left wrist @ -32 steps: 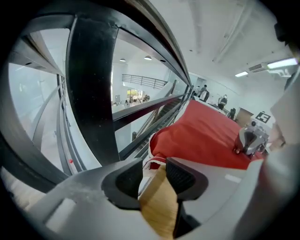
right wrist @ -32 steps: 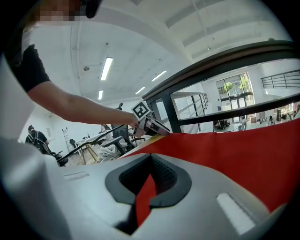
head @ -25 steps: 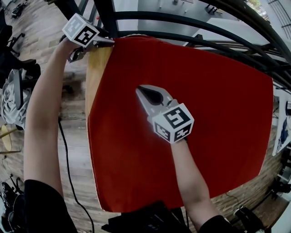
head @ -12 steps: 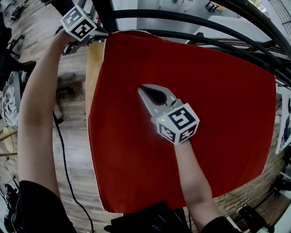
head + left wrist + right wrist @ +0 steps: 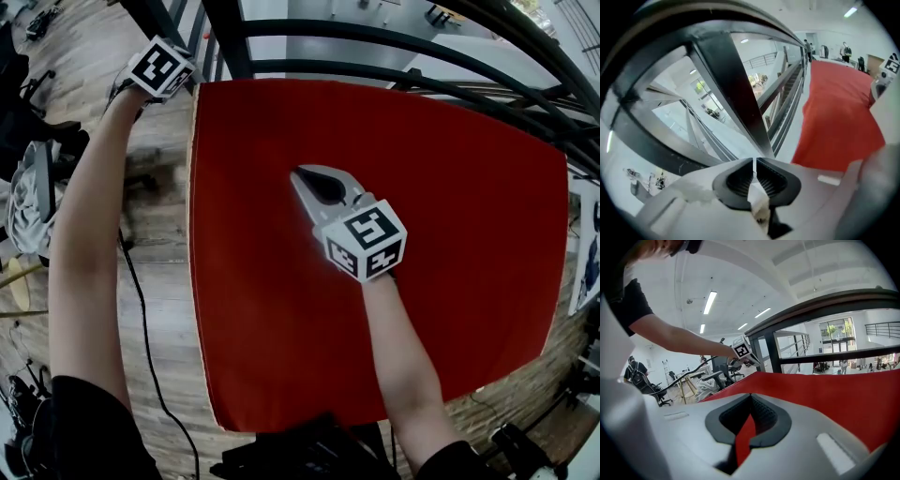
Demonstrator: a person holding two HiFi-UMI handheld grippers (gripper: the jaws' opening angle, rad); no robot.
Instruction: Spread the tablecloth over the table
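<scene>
In the upper left of the head view, the far-left corner of the tablecloth [image 5: 281,309] has shifted toward the frame's left and now lies just beside the left tool [image 5: 187,82]. The wide strip of bare wood on the surface [image 5: 193,234], along the cloth's left side, is now covered, and only a thin pale line shows there. That left edge, slanted before, runs nearly straight down the frame. The left tool's jaws, apart earlier, have closed and just eased open to a thin slit, with no red cloth showing between them.
</scene>
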